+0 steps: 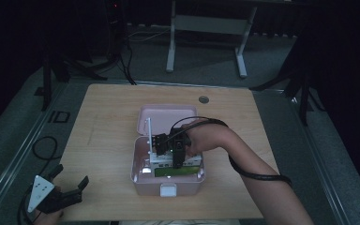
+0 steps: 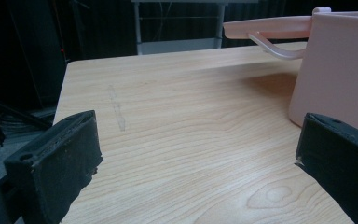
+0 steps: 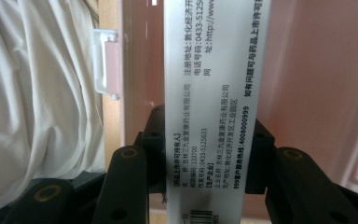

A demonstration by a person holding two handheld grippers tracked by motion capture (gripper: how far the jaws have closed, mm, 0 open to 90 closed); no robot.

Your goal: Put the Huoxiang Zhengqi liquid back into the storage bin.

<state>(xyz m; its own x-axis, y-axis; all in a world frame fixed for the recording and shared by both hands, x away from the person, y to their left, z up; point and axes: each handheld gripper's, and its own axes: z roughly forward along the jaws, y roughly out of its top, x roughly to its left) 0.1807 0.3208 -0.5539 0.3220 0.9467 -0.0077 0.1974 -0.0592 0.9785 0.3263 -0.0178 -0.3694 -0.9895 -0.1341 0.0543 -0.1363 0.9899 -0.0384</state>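
Right gripper is clamped on a white medicine box, the long flat kind with printed text down its side. In the right gripper view you can see both jaws pressed against the box's two edges, so that's a firm pinch. From the high view the gripper sits right over the open pink storage box in the middle of the surface, lid flipped back behind it and the white latch facing the person.

Left gripper is parked down at the near left corner of the surface, jaws spread wide with nothing between them. Its own view just looks along bare wood with the pink wall of the storage box off to one side.

So I'd say the step in hand is packing: the medicine box is being lowered into the storage box, or maybe lifted out, honestly the high view is too dim to be sure. There's already something green and white lying inside, and a thin white upright piece near the left wall.

Next move, if it's going in: line the medicine box up with the free slot, ease it down without knocking that upright piece, then let go. The left gripper could steady the storage box if it slides.
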